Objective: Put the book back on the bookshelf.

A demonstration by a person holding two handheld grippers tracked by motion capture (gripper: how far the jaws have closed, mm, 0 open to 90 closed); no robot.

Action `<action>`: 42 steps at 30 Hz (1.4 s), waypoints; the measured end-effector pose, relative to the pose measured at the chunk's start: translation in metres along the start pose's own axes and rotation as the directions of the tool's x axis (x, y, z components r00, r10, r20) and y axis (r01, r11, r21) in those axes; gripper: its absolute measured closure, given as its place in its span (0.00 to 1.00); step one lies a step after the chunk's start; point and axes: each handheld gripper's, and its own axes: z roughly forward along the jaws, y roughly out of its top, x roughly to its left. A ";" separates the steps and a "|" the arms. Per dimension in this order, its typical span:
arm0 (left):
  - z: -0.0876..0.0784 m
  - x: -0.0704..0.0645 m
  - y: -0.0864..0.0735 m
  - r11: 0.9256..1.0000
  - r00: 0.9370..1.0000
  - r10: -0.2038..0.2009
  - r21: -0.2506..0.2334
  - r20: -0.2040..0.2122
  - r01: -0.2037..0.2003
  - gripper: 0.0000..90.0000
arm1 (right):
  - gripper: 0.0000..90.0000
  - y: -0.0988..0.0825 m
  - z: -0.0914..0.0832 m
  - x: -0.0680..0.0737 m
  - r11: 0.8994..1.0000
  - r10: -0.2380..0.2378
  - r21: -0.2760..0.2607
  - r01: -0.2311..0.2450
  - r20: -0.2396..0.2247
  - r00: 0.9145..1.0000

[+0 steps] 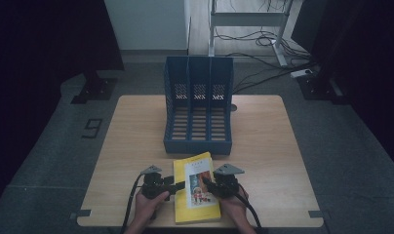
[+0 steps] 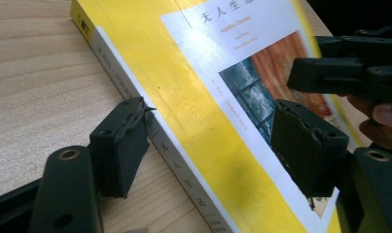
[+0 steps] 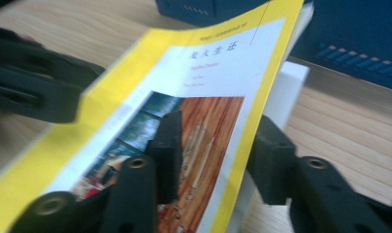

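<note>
Lying flat at the lower middle of the high view, near the front edge of the wooden table (image 1: pixel 263 146): a yellow book (image 1: pixel 195 192), cover up, just below the blue file rack (image 1: pixel 199 105) that stands at the frame's centre.

At the book's left edge in the high view, the left gripper (image 1: pixel 173 186), held in a hand (image 1: pixel 147 207) coming in from the bottom. In the left gripper view, jaws spread wide and straddling the spine side of the yellow book (image 2: pixel 199 126): one jaw at lower left on the table side, right against the white spine, the other at right over the cover picture. Whether the pads press on the book, cannot tell; no clamping visible, so taken as released.

At the book's right edge in the high view, the right gripper (image 1: pixel 208 184), its hand (image 1: pixel 236 209) below it, jaws pointing left over the cover. In the right gripper view, the front cover of the yellow book (image 3: pixel 208 73) lifted off the white page block, its free edge passing between the jaws: one jaw on top of the cover picture at lower centre, the other beneath, at right of centre. A gap visible between the pads and the thin cover; partly opened, not clenched. At the left edge of that view, dark and blurred, the left gripper (image 3: pixel 80 104) at the book's far side.
</note>
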 end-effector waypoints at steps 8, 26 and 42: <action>0.000 0.001 0.000 1.000 1.000 -0.003 -0.002 0.012 0.003 0.32 | 0.56 -0.002 0.002 -0.005 0.999 0.022 0.042 -0.022 -0.003 1.000; 0.000 0.001 0.000 1.000 1.000 -0.011 -0.003 0.015 0.011 0.32 | 0.67 -0.001 0.001 -0.008 0.997 0.065 0.046 -0.064 -0.019 0.998; -0.001 0.003 0.000 1.000 1.000 -0.010 -0.004 0.025 0.010 0.32 | 0.96 0.005 -0.006 -0.004 0.987 0.143 -0.039 -0.155 -0.220 0.965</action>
